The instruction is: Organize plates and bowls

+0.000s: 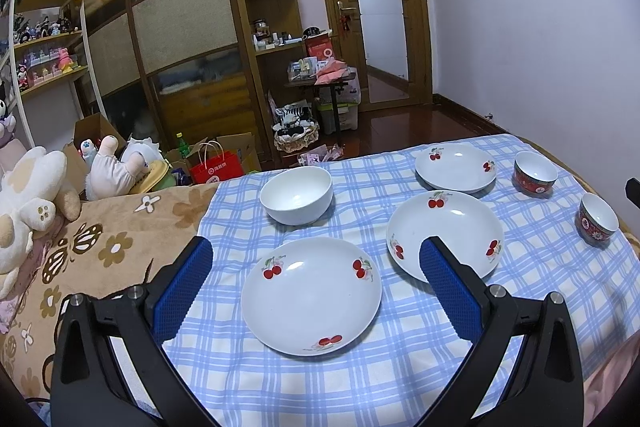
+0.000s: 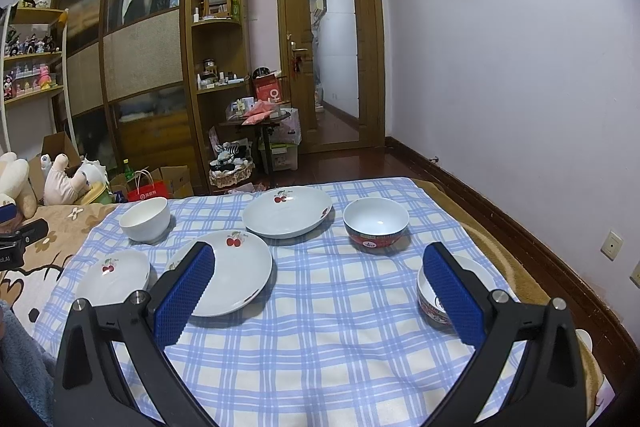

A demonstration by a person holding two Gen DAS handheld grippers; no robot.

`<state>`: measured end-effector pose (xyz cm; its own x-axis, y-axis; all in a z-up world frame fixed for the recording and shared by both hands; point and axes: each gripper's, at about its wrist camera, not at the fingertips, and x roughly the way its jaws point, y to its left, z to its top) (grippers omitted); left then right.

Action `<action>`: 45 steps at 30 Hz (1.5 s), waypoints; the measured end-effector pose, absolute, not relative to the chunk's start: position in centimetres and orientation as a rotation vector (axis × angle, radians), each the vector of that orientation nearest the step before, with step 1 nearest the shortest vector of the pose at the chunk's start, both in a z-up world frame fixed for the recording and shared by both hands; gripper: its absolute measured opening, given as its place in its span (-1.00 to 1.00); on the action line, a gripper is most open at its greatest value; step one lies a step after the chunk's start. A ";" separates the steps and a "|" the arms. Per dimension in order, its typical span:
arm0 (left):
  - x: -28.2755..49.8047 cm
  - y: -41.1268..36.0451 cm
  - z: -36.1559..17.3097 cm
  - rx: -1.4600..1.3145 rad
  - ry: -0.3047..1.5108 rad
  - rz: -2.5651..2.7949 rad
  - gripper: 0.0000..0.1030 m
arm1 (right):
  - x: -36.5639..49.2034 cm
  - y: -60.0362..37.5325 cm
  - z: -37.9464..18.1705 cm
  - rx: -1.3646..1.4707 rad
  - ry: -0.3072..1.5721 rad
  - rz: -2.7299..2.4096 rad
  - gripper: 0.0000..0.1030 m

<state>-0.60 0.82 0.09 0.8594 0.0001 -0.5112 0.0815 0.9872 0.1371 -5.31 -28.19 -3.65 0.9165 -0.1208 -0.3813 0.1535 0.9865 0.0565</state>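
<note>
nothing has been gathered yet, so this looks like the very start: three cherry-print plates, a plain white bowl and two red-patterned bowls all lie apart from one another on the blue checked cloth, which seems to be spread over a bed rather than a hard surface. the left gripper hovers with its blue-padded fingers spread wide and empty, framing the near cherry plate; the middle cherry plate sits just to its right, the far cherry plate beyond that, and the white bowl behind. the right gripper hangs open and empty too, over bare cloth, with the near red bowl partly hidden behind its right finger and the far red bowl ahead. the likely next move is to pinch one plate by its rim and stack it on another; the shallow, glossy rim on soft bedding probably calls for a low, angled approach and a firm grip. readable writing is scarce: the red paper bag on the floor bears white characters too small to make out, as does the band on the far red bowl.
</note>
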 end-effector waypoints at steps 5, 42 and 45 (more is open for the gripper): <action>-0.7 1.0 0.2 0.156 0.537 -0.043 0.97 | -5.3 -28.2 -3.7 0.086 0.387 -0.142 1.00; -0.6 0.7 0.1 0.162 0.537 -0.041 0.97 | -5.3 -28.3 -3.6 0.088 0.387 -0.143 1.00; -0.6 0.7 0.1 0.162 0.538 -0.041 0.97 | -5.3 -28.3 -3.6 0.088 0.388 -0.143 1.00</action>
<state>-0.59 0.71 0.07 0.8583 0.0039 -0.5131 0.0811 0.9864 0.1432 -5.32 -28.31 -3.63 0.9159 -0.1217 -0.3825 0.1553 0.9862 0.0581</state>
